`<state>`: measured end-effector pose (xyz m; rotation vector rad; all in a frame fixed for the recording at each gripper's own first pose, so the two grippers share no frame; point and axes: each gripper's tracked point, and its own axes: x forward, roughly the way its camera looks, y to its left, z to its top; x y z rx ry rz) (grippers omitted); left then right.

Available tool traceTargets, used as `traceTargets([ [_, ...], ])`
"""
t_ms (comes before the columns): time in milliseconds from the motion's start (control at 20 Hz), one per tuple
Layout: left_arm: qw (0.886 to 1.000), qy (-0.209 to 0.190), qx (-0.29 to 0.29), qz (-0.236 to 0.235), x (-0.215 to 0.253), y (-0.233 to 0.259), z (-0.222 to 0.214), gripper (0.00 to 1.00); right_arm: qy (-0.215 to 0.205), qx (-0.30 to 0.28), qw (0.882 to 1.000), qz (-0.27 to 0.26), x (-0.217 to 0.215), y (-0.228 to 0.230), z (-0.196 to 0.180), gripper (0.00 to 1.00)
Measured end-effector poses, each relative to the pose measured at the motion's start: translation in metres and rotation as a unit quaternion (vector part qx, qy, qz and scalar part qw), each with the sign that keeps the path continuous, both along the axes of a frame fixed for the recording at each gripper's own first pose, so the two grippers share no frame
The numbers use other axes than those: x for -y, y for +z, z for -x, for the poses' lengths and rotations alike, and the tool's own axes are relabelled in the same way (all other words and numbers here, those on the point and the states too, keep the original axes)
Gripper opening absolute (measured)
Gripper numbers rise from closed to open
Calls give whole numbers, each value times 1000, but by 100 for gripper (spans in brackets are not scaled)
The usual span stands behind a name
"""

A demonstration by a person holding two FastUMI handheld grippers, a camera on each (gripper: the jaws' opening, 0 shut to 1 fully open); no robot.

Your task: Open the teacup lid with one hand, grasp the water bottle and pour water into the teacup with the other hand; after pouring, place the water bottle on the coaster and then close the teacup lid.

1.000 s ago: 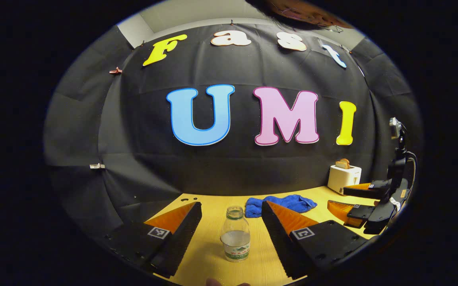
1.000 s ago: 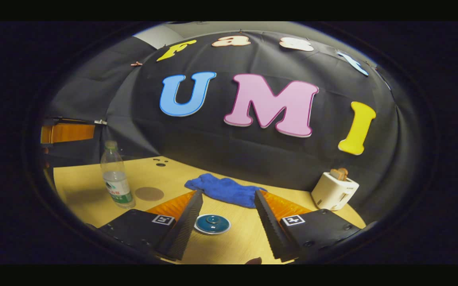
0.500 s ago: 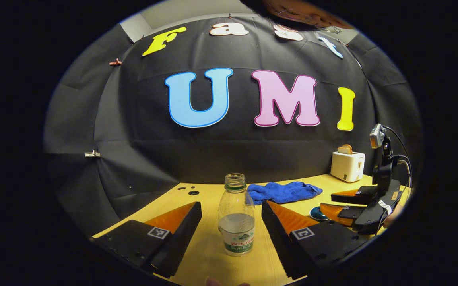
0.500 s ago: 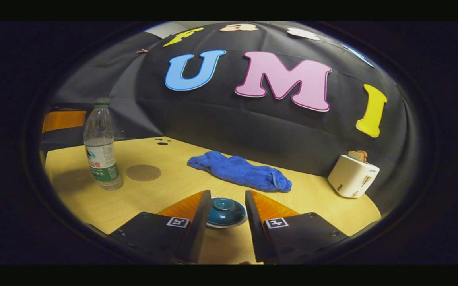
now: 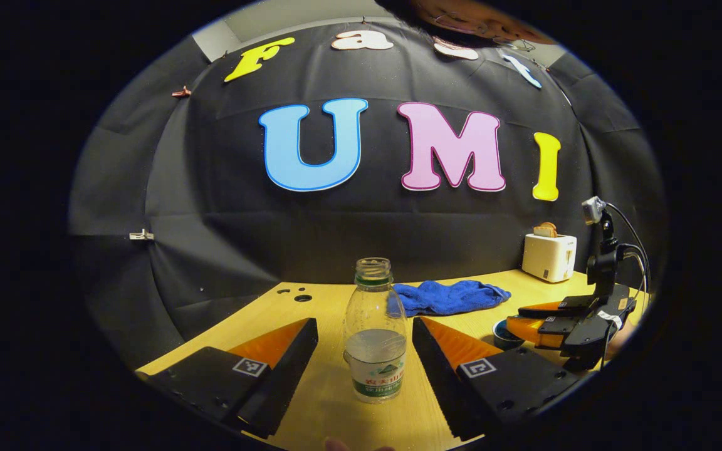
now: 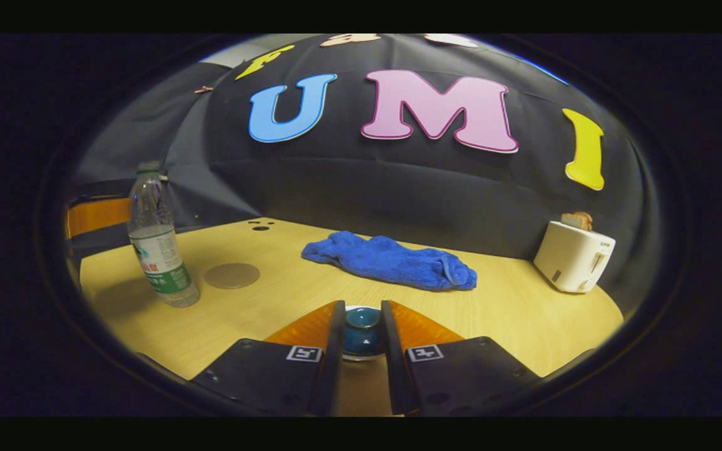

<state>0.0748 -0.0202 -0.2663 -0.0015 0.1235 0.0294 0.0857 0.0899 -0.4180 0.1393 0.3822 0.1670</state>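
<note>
A clear water bottle (image 5: 375, 341) with a green label and no cap stands on the wooden table (image 5: 329, 401). It is between the fingers of my open left gripper (image 5: 364, 326), which do not touch it. The bottle (image 6: 159, 250) also stands at the left of the right gripper view, next to the round brown coaster (image 6: 232, 275). My right gripper (image 6: 362, 310) is shut on the blue teacup lid (image 6: 362, 321), a finger pressing on each side. The cup under the lid is mostly hidden. In the left gripper view the right gripper (image 5: 555, 316) sits low over the teacup (image 5: 502, 331).
A crumpled blue towel (image 6: 392, 260) lies mid-table toward the back. A white toaster (image 6: 573, 254) with toast stands at the back right. Two small holes (image 6: 259, 224) mark the table near the wall. An orange finger (image 6: 94, 216) of the left gripper shows behind the bottle.
My right gripper came down and narrowed from wide open until its fingers met the teacup lid. My left gripper moved closer around the bottle and stayed open.
</note>
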Motion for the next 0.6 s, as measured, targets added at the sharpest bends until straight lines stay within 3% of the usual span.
traceTargets([
  [50,1000,-1,-1,-1,0,-1,-1,95,2,-1,1000,-4,0,0,0,38],
  [100,1000,-2,-1,-2,0,-3,-2,95,2,1,1000,-12,1,4,1,28],
  [200,1000,-7,-4,-3,2,-4,-4,95,-8,15,1000,-26,8,17,-1,38],
  [250,1000,-10,-5,-3,3,-6,-4,95,-16,22,999,-28,13,25,-3,33],
  [350,1000,-17,-9,-5,7,-10,-7,95,-33,33,999,-28,27,36,-7,38],
  [400,1000,-19,-10,-6,8,-12,-8,95,-41,37,998,-27,34,40,-8,33],
  [600,1000,-26,-11,-9,13,-17,-15,98,-63,45,997,-13,59,48,-6,33],
])
